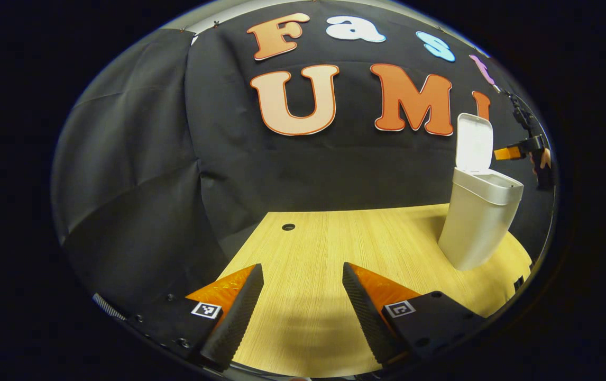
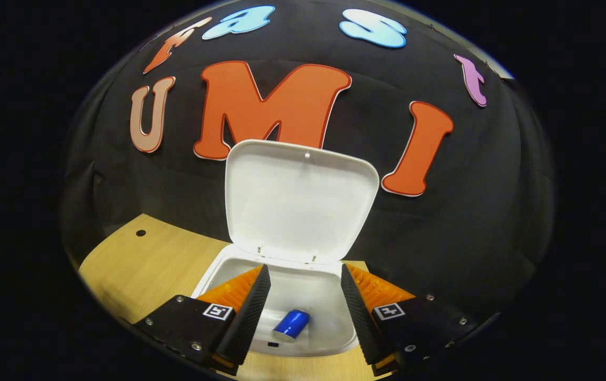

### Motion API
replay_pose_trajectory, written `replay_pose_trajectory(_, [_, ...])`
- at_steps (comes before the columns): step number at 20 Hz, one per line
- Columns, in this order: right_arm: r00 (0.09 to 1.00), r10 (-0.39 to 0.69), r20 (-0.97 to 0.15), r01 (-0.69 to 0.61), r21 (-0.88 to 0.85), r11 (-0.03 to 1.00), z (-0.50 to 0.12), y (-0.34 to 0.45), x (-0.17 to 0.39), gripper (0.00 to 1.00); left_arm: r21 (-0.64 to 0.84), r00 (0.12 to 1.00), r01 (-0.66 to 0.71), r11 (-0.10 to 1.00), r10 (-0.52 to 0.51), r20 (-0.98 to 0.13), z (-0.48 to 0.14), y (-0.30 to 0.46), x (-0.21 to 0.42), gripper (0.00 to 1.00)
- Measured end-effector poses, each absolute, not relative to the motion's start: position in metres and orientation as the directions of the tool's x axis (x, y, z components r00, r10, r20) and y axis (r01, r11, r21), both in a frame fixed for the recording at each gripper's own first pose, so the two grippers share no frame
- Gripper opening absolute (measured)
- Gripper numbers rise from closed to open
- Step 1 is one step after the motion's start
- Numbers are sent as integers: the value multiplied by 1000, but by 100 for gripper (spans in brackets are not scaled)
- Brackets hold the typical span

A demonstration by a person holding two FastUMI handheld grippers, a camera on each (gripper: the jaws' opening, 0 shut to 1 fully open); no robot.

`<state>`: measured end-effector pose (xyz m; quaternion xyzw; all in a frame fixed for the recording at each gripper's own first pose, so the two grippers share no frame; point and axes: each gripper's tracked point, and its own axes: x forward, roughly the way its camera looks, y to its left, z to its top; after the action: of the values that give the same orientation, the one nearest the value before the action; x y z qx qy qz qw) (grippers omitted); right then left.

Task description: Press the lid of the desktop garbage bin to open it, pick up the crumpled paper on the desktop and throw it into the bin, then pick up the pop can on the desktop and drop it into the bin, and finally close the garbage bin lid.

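The pop can [image 2: 291, 324] lies inside the garbage bin [image 2: 329, 346], whose lid [image 2: 300, 198] stands upright. Right tongs [image 2: 303, 301] hover above the bin's mouth, spread apart, empty. Left tongs [image 1: 303, 299] gape empty over the desk [image 1: 334, 238], well apart from the bin.

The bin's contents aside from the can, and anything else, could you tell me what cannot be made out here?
- Crumpled paper: in the right gripper view, the right gripper fingers cover parts of the bin floor around the pop can.
- Bin interior: in the left gripper view, the bin wall hides it.
- Lid outer face: turned away.
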<state>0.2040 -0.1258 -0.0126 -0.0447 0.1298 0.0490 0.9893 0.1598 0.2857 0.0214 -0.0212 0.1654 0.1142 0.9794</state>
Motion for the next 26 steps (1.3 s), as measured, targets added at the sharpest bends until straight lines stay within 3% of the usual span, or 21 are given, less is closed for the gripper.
replay_pose_trajectory(14, [984,103,-143,-110,-46,993,97,-129,231,82,-15,907,-265,964,244,-344,10,290,157,96])
replay_pose_trajectory(26, [993,87,-81,-87,-1,996,135,-135,289,81,-37,896,-288,957,255,-364,6,287,166,96])
